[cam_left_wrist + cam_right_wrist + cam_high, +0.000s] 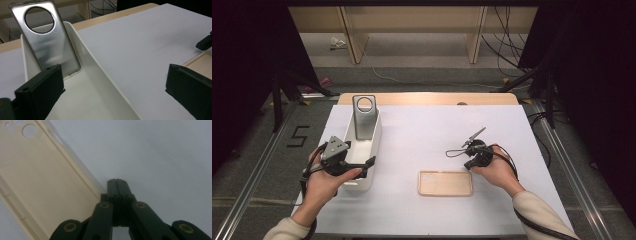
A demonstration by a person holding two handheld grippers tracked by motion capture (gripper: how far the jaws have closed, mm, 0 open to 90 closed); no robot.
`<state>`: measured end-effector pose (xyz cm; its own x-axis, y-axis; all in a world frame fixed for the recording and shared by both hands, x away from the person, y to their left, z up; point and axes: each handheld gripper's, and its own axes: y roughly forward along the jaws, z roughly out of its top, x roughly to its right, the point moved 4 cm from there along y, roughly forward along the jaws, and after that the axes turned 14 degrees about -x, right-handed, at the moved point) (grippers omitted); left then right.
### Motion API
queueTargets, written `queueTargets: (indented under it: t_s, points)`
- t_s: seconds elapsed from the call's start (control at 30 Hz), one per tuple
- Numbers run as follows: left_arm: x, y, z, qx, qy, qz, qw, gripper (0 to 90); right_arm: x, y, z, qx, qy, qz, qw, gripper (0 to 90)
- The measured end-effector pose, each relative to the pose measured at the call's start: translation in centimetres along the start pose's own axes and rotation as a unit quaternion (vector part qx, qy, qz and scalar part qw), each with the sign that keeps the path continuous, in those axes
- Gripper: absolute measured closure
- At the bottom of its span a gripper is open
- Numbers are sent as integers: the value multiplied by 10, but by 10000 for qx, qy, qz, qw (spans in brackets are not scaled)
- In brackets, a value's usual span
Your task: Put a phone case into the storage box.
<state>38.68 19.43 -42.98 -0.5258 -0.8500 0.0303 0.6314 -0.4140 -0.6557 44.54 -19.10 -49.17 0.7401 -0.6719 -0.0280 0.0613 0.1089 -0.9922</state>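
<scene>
The flat, cream-coloured translucent phone case (445, 183) lies open side up on the white desk (427, 135), its short edge just beside the tips of the right gripper (473, 161), on their left in the right gripper view, where the case (47, 187) shows its camera holes at the far end. That gripper's fingers (116, 188) are pressed together on nothing, tips low at the case's near corner. The work in hand looks like picking this case up, probably to join the other one. To do it well, the fingers should part first, then straddle the thin raised rim at the near short edge, one finger inside the shell and one outside, and pinch firmly; a shallow, slightly tilted approach would keep the tip from merely pushing the light case across the smooth desk.

Well off to the left, the left gripper (362, 167) hangs over the long white plastic tray (371, 145), its fingers (42, 87) spread wide and empty. Ahead of them, a silver-grey phone case with a large round opening (47, 45) leans upright against the tray's far end.
</scene>
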Motion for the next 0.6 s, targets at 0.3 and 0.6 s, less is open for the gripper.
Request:
queueTargets:
  t_s: [0.3, 0.6]
  points:
    - [0, 0, 0, -6, 0, -2, 10000, 9, -1, 1, 0, -61, -46, 6, 10000, 900]
    - [0, 1, -1, -22, -3, 3, 10000, 10, -1, 2, -2, -162, -71, 52, 9998, 900]
